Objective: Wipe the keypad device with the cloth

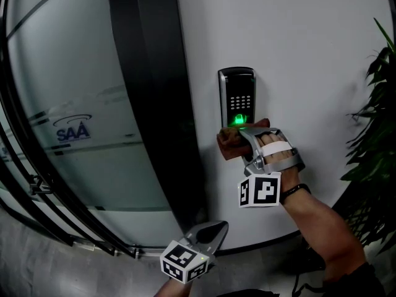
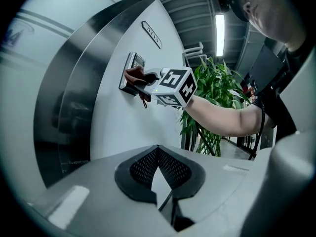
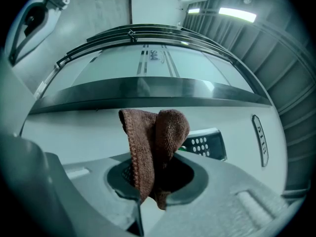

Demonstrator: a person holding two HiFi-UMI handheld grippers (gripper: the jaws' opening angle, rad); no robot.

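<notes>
The keypad device [image 1: 237, 94] is mounted on a white wall [image 1: 297, 42], directly ahead of the right claw [image 1: 249, 132], and a green light [image 1: 238, 120] is lit at its lower end, just above the claw tips. A brown cloth [image 1: 232, 142] is clamped between the jaws of the right claw and is held against the bottom of the device; in the right gripper view the cloth [image 3: 155, 142] is seen folded and standing up out of the jaws, with the keys of the device [image 3: 205, 143] just beyond it to the right. The right claw is gripped by the person's hand [image 1: 275, 150], and its marker cube [image 1: 260, 190] hangs below that hand. The left claw [image 1: 210, 232] is held well below the right one and away from the device; its jaws are seen drawn together at the tips with nothing between them, and the bare wall is faced. From the left claw [image 2: 158, 169] the device [image 2: 134, 62] and the cloth [image 2: 134, 76] are seen up and ahead. A dark door frame [image 1: 154, 91] and a glass panel [image 1: 74, 129] lie left of the right claw, and a leafy plant [image 1: 374, 135] stands to its right.
</notes>
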